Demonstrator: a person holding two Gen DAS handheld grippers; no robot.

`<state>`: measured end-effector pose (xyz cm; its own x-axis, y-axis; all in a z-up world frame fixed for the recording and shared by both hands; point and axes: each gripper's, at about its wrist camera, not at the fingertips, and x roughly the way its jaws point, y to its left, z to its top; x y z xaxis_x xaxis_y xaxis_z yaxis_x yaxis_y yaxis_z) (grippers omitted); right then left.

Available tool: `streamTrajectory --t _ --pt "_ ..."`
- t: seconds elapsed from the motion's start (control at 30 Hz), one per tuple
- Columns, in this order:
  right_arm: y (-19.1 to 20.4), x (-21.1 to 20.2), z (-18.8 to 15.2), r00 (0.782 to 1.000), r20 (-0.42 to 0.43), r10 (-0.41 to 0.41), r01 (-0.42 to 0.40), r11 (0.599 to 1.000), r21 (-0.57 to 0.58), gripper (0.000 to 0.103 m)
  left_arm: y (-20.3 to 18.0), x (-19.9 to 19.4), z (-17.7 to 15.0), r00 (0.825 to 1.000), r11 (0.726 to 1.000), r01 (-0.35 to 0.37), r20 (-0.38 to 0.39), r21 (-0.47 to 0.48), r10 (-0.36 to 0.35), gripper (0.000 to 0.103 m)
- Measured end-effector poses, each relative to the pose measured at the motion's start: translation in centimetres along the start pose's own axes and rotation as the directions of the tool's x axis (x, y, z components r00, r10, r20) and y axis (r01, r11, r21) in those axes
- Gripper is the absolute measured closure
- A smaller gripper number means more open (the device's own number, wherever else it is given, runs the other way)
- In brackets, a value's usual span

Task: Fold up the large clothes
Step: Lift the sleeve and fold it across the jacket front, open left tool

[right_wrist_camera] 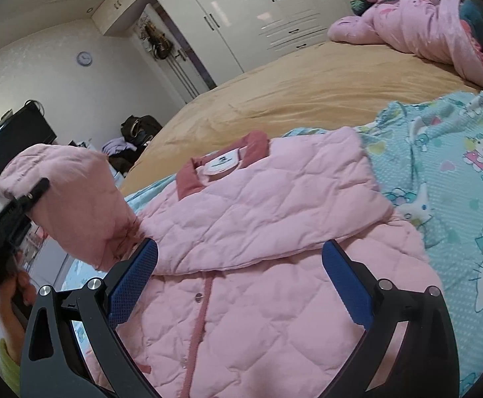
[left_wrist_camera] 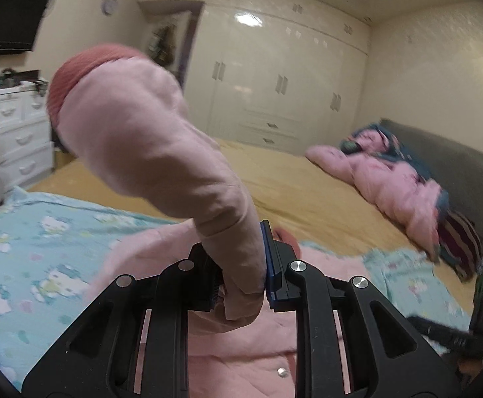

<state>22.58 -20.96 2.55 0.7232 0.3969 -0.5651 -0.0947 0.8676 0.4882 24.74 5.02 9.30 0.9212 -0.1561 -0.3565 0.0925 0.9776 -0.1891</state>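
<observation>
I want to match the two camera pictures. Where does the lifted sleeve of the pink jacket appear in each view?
Left wrist view: the lifted sleeve rises from the centre to the upper left, clamped in the left gripper.
Right wrist view: the sleeve is at the left edge, raised beside the jacket body.
Shared landmark: the round wall clock.

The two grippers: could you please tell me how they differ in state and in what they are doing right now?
The left gripper is shut on the sleeve of the pink jacket, while the right gripper is open and holds nothing. The left lifts the sleeve into the air; the right hovers above the jacket's front. Both have blue pads on black frames.
</observation>
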Motion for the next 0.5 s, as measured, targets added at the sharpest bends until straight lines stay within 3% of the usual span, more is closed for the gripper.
streamTrajectory --t 0.23,0.37,0.5 --pt "-2.5 -0.3 0.0 0.998 0.014 -0.057 0.057 0.997 0.058 0.004 -4.1 4.0 -5.0 0.989 0.986 0.074 -0.138 0.146 -0.054 0.090" --pt "-3.3 -0.4 0.0 0.999 0.020 -0.040 0.038 0.997 0.065 0.004 -5.1 6.1 -8.1 0.972 0.977 0.106 -0.227 0.184 -0.062 0.089" --pt "-3.7 -0.6 0.1 0.999 0.022 -0.045 0.043 0.996 0.074 0.004 -5.9 7.0 -10.1 0.960 0.969 0.132 -0.269 0.211 -0.072 0.088"
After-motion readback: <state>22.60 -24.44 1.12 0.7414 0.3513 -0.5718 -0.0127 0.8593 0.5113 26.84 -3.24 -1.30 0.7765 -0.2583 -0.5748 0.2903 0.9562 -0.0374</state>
